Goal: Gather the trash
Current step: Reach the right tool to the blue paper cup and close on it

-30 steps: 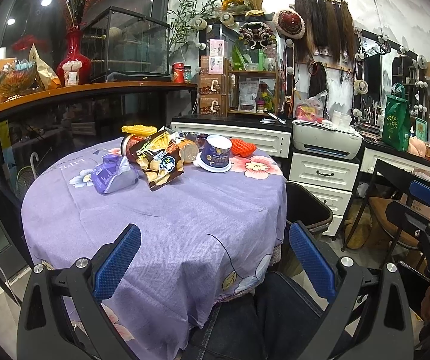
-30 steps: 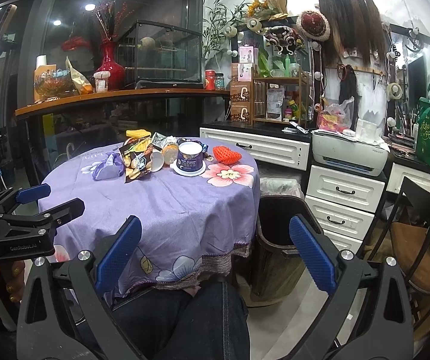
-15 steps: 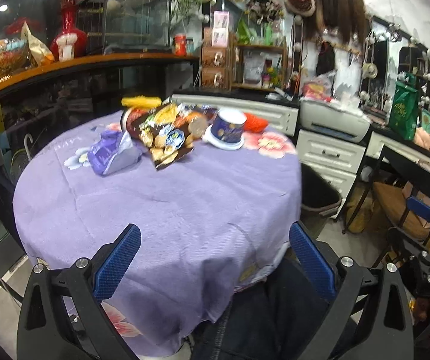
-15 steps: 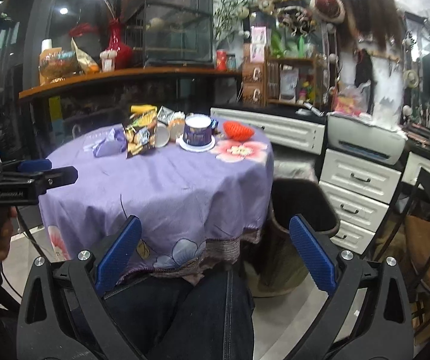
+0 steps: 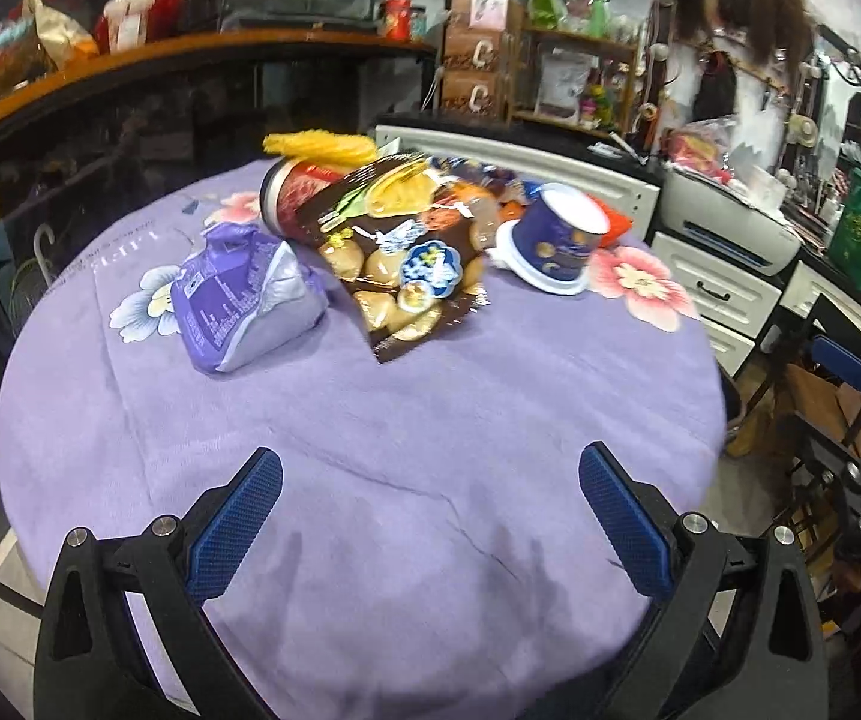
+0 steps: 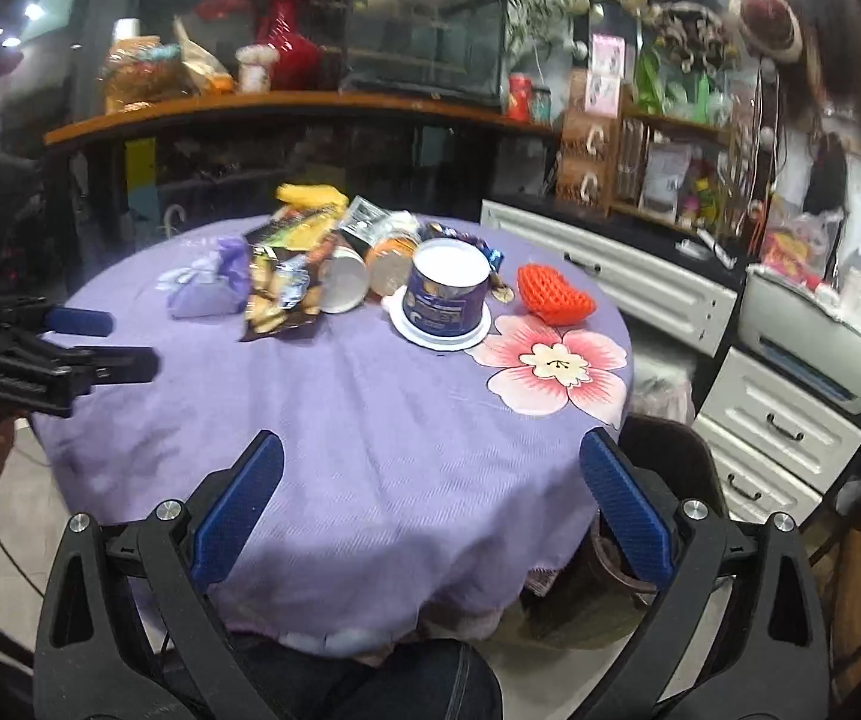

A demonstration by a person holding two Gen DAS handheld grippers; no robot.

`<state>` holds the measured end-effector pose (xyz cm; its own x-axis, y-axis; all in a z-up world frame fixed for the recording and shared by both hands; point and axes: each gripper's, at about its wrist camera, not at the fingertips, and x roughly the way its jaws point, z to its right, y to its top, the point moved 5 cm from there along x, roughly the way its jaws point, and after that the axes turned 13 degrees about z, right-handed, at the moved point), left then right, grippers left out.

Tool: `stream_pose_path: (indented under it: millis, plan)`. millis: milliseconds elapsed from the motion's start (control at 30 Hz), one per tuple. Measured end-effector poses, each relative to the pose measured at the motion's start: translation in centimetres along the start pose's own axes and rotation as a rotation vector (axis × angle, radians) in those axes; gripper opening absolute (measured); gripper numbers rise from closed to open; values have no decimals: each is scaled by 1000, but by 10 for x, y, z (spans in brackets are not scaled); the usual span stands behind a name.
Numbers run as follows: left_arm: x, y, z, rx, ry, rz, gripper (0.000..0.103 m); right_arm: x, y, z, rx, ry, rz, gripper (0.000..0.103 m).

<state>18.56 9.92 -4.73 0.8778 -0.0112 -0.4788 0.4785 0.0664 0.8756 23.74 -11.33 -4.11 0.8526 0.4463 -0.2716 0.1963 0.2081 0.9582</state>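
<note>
Trash lies in a heap at the far side of a round table under a purple cloth point(image 5: 370, 420): a crumpled purple packet point(image 5: 244, 294), a dark snack bag point(image 5: 406, 258), an upturned blue cup point(image 5: 559, 234), a red-labelled can point(image 5: 292, 192), a yellow wrapper point(image 5: 319, 144) and an orange net point(image 6: 553, 294). My left gripper point(image 5: 430, 516) hovers open over the near part of the cloth, short of the heap. My right gripper point(image 6: 430, 510) is open above the table's near edge, with a dark bin point(image 6: 664, 462) just right of it. The left gripper point(image 6: 79, 345) shows in the right wrist view.
White drawers point(image 6: 778, 432) and a printer point(image 6: 814, 342) stand right of the table. A wooden-topped counter point(image 6: 286, 105) with a red vase runs behind it. A black chair point(image 5: 850, 372) stands at the right. A person's dark trousers point(image 6: 370, 684) are below the table edge.
Both grippers have moved forward and closer to the table; the trash heap looks larger in both views. The jaws stay open.
</note>
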Motion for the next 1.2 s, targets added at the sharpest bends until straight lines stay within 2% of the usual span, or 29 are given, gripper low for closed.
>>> stream_pose_path:
  millis: [133,267,400,533,833,1033,1200]
  plan:
    - [19,9,-18,11,48,-27,98,42,5,10,46,26,-73,98]
    - [36,19,-37,-33,51,-55,98,81,22,16,61,33,-104,98]
    - [47,29,-52,-35,87,-78,98,130,39,15,34,40,-166,98]
    - [55,34,-72,-81,109,-94,98,167,48,18,25,33,-195,98]
    - [69,33,-92,-111,145,-131,98,210,54,14,-1,-6,-219,96]
    - [79,40,-95,-124,143,-118,98,227,48,11,-14,-9,-258,71]
    - [83,51,-93,-124,181,-96,98,222,53,7,-21,3,-224,71]
